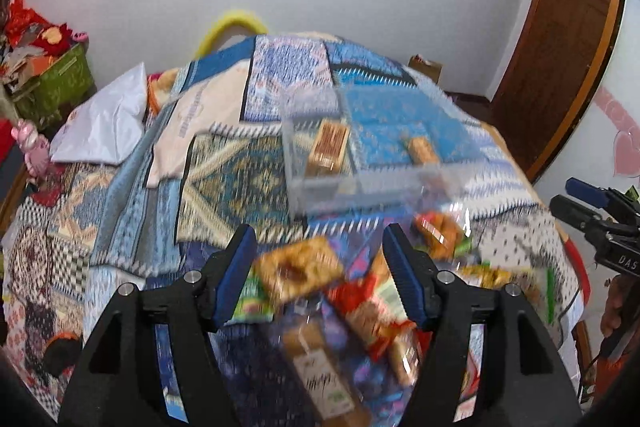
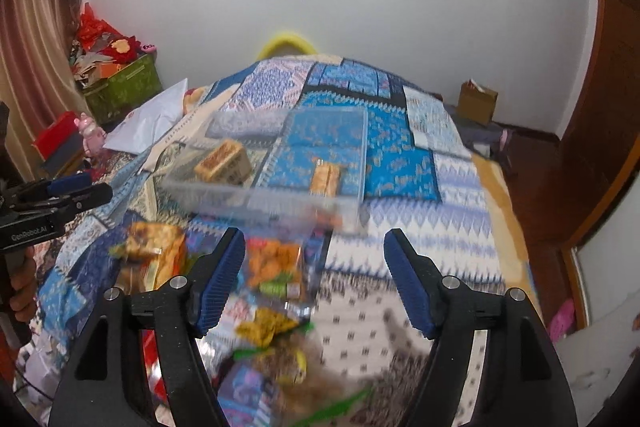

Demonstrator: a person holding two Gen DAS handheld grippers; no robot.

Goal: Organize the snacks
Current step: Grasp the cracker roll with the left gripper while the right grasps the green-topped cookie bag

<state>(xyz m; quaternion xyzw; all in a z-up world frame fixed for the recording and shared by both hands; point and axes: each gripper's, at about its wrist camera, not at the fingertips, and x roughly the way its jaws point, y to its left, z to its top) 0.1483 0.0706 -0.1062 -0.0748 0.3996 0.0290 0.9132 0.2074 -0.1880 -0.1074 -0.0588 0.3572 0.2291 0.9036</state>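
My left gripper [image 1: 320,255] jaws apart over loose snacks [image 1: 298,267], right gripper [image 2: 316,259] apart too, nothing held, clear box [image 1: 352,147] beyond both

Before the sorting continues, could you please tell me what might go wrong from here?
1. The loose snack packets overlap in a heap, so a gripper could pinch two at once.
2. The clear box is see-through and light; a nudge could shift it.
3. Both views are blurred, so aiming may be off.
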